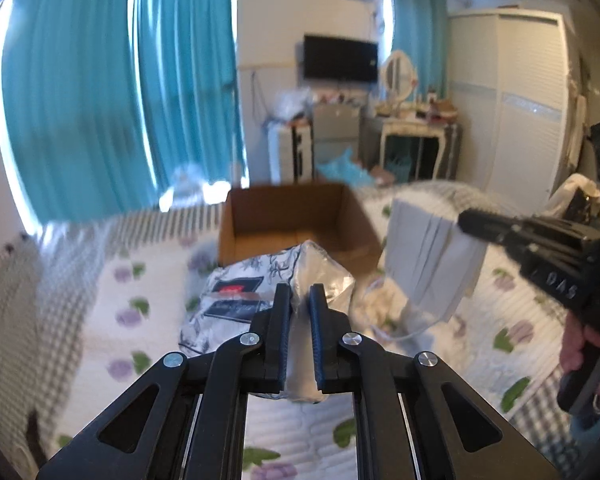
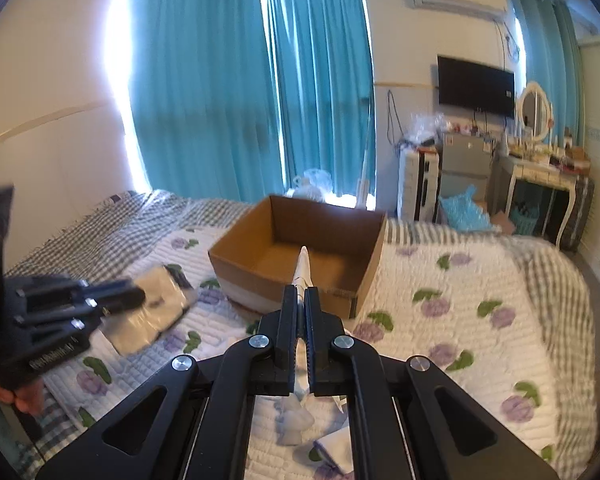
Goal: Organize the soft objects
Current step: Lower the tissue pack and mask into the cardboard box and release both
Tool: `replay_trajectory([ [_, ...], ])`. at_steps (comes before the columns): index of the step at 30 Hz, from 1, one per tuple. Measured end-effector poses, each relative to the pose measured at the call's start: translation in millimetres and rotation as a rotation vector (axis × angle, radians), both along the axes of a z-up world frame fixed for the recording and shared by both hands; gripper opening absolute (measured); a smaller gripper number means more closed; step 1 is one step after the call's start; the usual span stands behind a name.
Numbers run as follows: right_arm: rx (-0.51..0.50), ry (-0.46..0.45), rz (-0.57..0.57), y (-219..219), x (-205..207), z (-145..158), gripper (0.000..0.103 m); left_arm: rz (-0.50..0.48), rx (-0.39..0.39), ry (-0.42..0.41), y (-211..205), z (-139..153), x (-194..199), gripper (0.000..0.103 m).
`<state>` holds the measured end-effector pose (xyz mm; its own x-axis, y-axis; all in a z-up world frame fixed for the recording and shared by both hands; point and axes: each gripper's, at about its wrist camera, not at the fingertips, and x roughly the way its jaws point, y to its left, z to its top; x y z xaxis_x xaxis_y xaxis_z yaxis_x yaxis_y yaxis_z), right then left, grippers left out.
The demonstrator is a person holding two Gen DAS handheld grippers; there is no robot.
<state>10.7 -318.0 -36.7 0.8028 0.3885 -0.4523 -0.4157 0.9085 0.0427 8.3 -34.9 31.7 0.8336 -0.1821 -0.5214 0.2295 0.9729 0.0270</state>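
My left gripper [image 1: 300,294] is shut on a plastic-wrapped fabric pack [image 1: 244,292] with a black floral print, held above the bed; it also shows in the right wrist view [image 2: 156,312]. My right gripper [image 2: 300,294] is shut on a stack of pale face masks [image 1: 432,256], seen edge-on in its own view [image 2: 303,268], with ear loops hanging below. An open, empty cardboard box [image 2: 300,256] stands on the bed just ahead of both grippers; it also shows in the left wrist view [image 1: 296,220].
The bed has a white quilt with purple flowers [image 2: 460,308] and a grey checked blanket [image 2: 100,232] at its far side. More white soft items [image 2: 296,420] lie on the quilt below my right gripper. Teal curtains, a dressing table [image 2: 540,184] and wardrobe [image 1: 508,100] stand beyond.
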Motion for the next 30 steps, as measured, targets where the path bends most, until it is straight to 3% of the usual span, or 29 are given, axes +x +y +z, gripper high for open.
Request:
replay_trajectory([
  [9, -0.018, -0.13, 0.02, 12.5, 0.4, 66.8, 0.003, -0.062, 0.003, -0.14, -11.1, 62.1, 30.4, 0.009],
  [14, -0.016, -0.165, 0.028, 25.2, 32.5, 92.8, 0.003, -0.088, 0.024, -0.154, -16.0, 66.1, 71.6, 0.009],
  [17, -0.008, -0.161, 0.028, 32.4, 62.9, 98.2, 0.003, -0.091, 0.037, -0.135, -16.1, 53.8, 107.3, 0.009],
  [22, 0.01, -0.12, 0.021, 40.7, 117.7, 84.4, 0.003, -0.072, 0.018, -0.074, -10.5, 22.7, 162.1, 0.009],
  [27, 0.021, -0.041, 0.02, 44.3, 177.3, 45.2, 0.003, -0.074, 0.029, 0.004, -8.3, -21.4, 202.5, 0.009],
  [30, 0.015, 0.015, 0.02, 47.4, 207.0, 15.5, 0.003, -0.096, 0.044, 0.018, -18.0, -41.2, 207.3, 0.012],
])
